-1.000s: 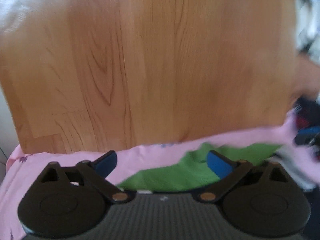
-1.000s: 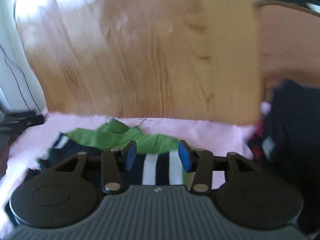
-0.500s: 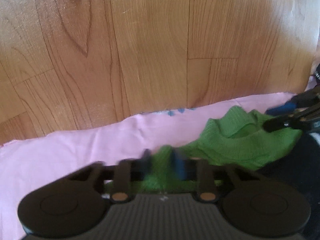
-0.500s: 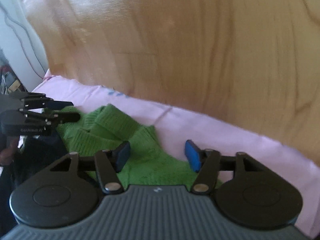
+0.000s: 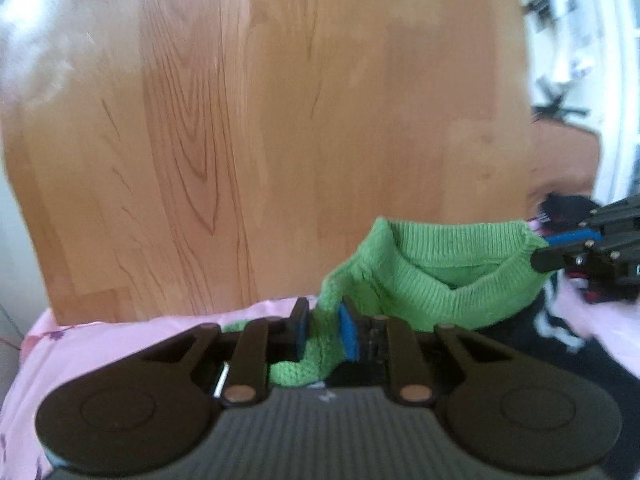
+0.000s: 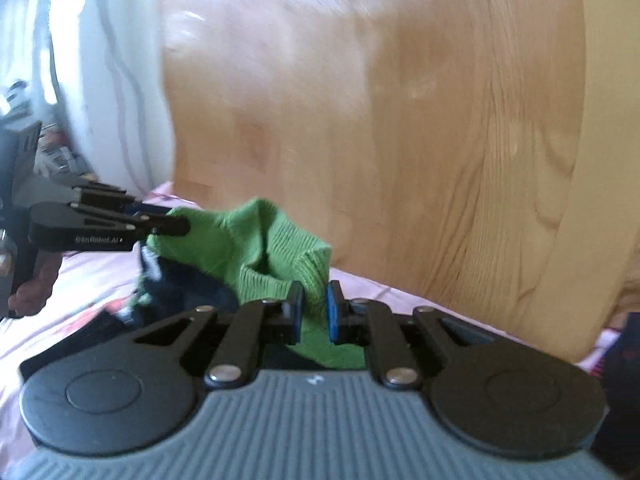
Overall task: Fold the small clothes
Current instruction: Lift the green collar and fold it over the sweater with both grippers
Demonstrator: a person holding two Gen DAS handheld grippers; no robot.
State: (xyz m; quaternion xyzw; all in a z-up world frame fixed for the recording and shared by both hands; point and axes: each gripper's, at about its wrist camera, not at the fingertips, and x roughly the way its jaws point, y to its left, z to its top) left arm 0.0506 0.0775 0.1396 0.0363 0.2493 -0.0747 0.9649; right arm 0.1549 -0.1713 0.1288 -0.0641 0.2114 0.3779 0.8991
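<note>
Left wrist: green knit (image 5: 440,280) pinched between tongs (image 5: 324,330).

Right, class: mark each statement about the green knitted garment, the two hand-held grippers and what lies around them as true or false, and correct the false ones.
1. Both hand-held grippers pinch the green knitted garment. True: the left hand-held gripper and the right hand-held gripper each have knit between their blue pads.
2. The garment lies flat. False: it is lifted, stretched between them.
3. A pink cloth lies under the work area. True.
4. The floor is grey carpet. False: it is light wood.
5. The garment's ribbed collar is visible. True.
</note>
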